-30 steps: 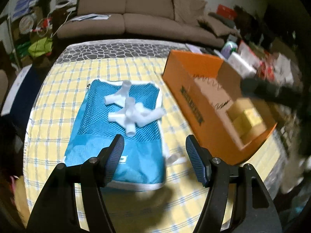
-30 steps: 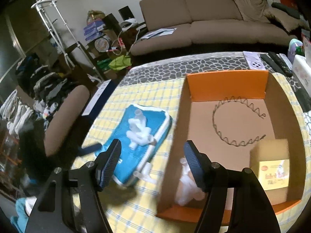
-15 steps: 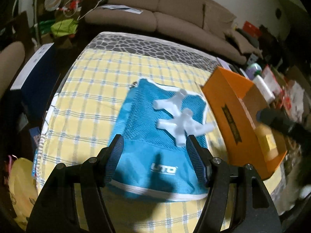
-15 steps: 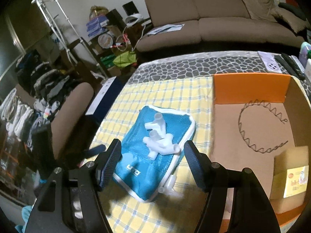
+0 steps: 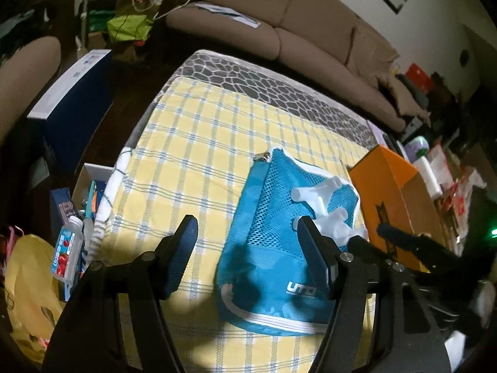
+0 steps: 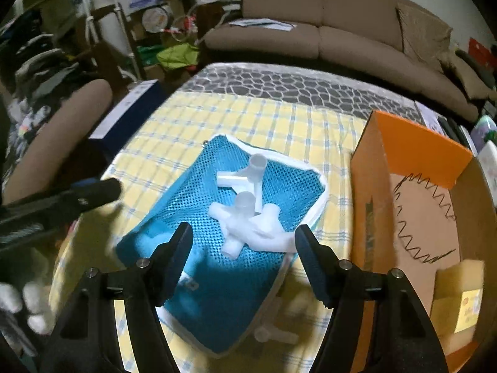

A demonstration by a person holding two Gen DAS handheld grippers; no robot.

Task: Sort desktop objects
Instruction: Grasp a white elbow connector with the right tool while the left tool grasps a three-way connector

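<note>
several white plastic pipe connectors (image 6: 248, 217) lie in a loose pile on the mesh face of a blue zip pouch (image 6: 214, 279), centre of the right wrist frame; in the left wrist frame the same pile (image 5: 326, 214) sits right of centre on the pouch (image 5: 267, 267). one more white connector (image 6: 273, 335) lies on the cloth just beside the pouch's lower edge, blurred. the pouch rests flat on a yellow checked tablecloth (image 5: 192, 168).

right gripper (image 6: 242, 248): jaws spread apart, nothing between the pads, hanging above the near end of the pile, no contact visible. left gripper (image 5: 248, 242): jaws likewise released and empty, above the pouch's left edge and the bare cloth.

orange cardboard box (image 6: 403, 161), right side of the right wrist frame, open at the top, holds a black wavy wire hoop (image 6: 425, 217) and a small yellow carton (image 6: 459, 298). brown sofa (image 6: 341, 25) along the upper edge behind the table.
</note>
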